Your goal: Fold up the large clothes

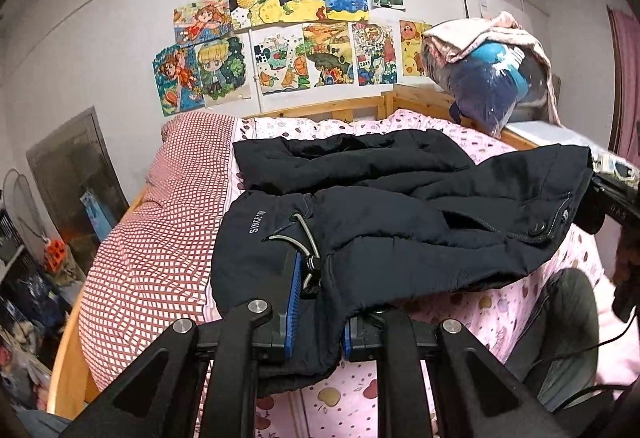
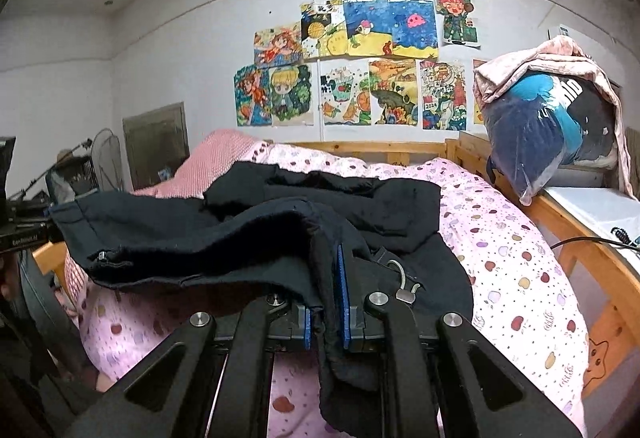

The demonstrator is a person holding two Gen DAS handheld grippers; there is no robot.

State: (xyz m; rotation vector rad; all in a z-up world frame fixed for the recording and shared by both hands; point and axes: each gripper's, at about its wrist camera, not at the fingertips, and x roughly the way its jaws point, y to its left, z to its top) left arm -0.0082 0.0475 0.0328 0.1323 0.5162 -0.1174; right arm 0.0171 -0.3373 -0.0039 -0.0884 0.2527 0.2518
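A large black padded jacket [image 1: 400,222] lies spread across the pink patterned bed, its near hem lifted. My left gripper [image 1: 320,302] is shut on the jacket's left hem corner, beside a grey drawcord loop [image 1: 308,238] and the printed word SINCE. In the right wrist view the same jacket [image 2: 248,238] stretches leftward, and my right gripper [image 2: 326,286] is shut on its right hem corner, with a cord toggle [image 2: 406,294] just right of the blue pad. The other gripper shows at the right edge of the left view [image 1: 612,193] and the left edge of the right view [image 2: 20,230].
A red-and-white checked quilt [image 1: 160,222] covers the bed's left part. A wooden bed frame [image 2: 592,250] borders the right side. A plastic-wrapped bundle under a pink cloth [image 1: 492,77] sits on the ledge at the back right. Drawings [image 1: 288,37] cover the wall. A dark chair [image 1: 560,338] stands nearby.
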